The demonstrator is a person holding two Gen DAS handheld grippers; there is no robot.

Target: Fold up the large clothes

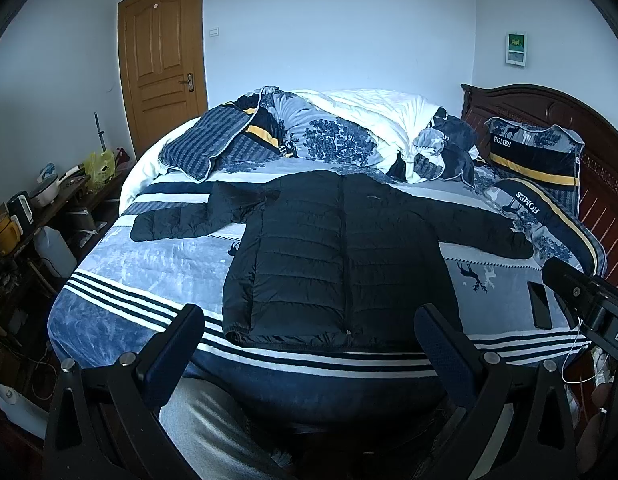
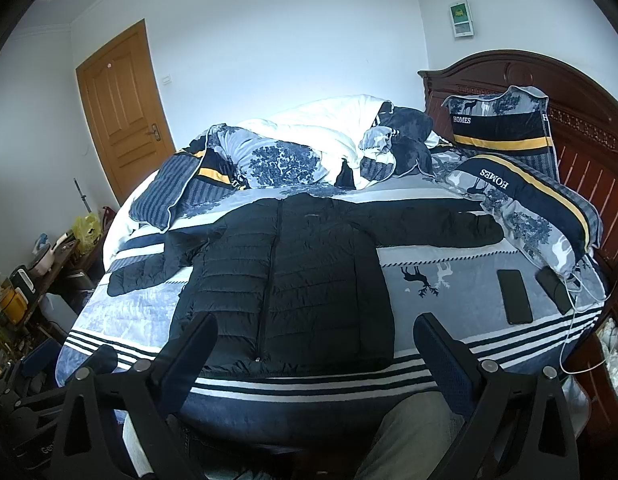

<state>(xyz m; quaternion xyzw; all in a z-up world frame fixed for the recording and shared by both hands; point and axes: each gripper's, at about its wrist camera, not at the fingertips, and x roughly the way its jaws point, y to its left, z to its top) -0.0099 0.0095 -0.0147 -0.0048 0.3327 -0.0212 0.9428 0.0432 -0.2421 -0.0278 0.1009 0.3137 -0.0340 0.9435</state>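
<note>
A black quilted puffer jacket lies flat and zipped on the bed, front up, both sleeves spread out sideways, hem toward me. It also shows in the right wrist view. My left gripper is open and empty, held above the near bed edge just short of the jacket's hem. My right gripper is open and empty, at about the same height over the hem. The right gripper's body shows at the right edge of the left wrist view.
The bed has a blue and white striped blanket. A crumpled duvet and pillows lie at the far side and right. Two phones with cables lie right of the jacket. A cluttered side table stands left. A wooden door is behind.
</note>
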